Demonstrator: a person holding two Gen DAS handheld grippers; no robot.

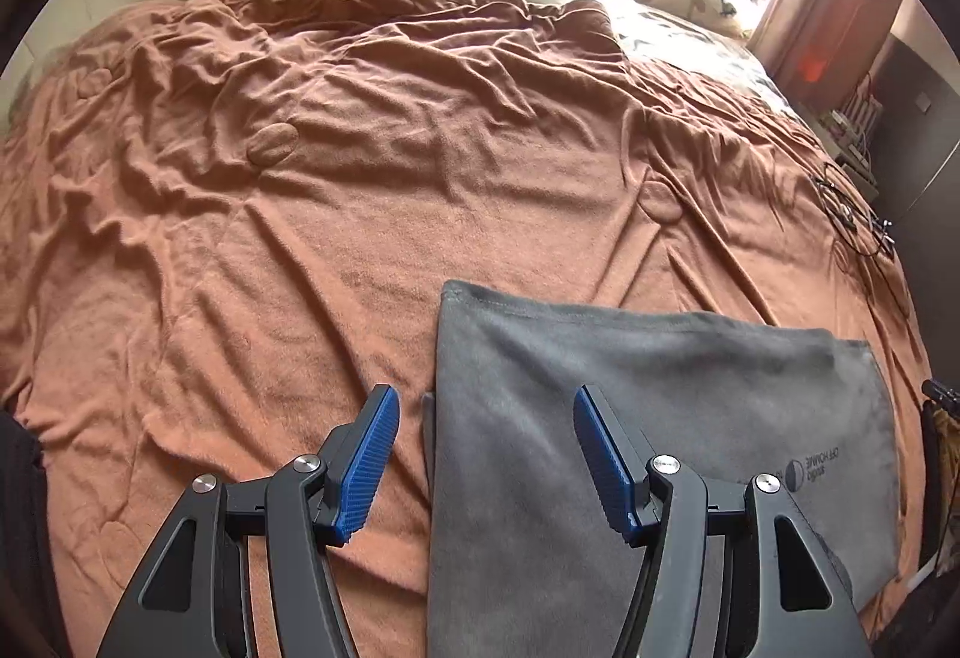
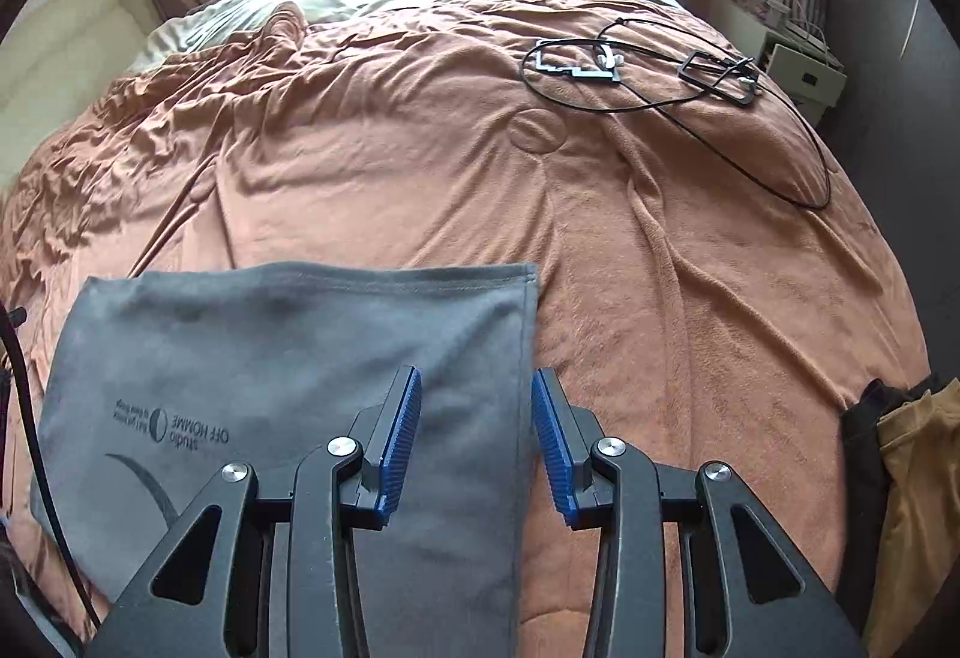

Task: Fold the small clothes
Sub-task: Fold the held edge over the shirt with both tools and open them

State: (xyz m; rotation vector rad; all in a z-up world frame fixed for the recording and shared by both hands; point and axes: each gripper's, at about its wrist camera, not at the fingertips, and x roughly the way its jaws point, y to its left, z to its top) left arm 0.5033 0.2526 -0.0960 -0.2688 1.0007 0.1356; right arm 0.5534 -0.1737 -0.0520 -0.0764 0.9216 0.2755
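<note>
Now both tools stand spread with nothing between the pads. My left tool [image 1: 486, 463] hangs over the left edge of the grey garment [image 1: 660, 418], one pad over the blanket [image 1: 300, 238] and the other over the cloth, neither pressing on it as far as I can see. My right tool [image 2: 477, 442] sits over the garment's right edge, its opening narrower than the left's, and it too pinches nothing.

The garment lies flat on the bed near me, a neat rectangle with straight side edges and a hemmed far edge. I judge that at least one fold is done, since no sleeves or loose corners show. The block is still broad, so another fold may be wanted to bring it down, though I cannot say how many layers it already has. At the right edge of the right wrist view a heap of black and mustard cloth [image 2: 900, 478] waits, probably more pieces to fold.

Print on the garment reads upside down from my side: "OFF HOMME" with "studio" under it, beside a small round mark and a curved swoosh. Two smaller lines next to it are too fine to read. Cables and black frames [image 2: 648, 64] lie well apart, further up the bed.
</note>
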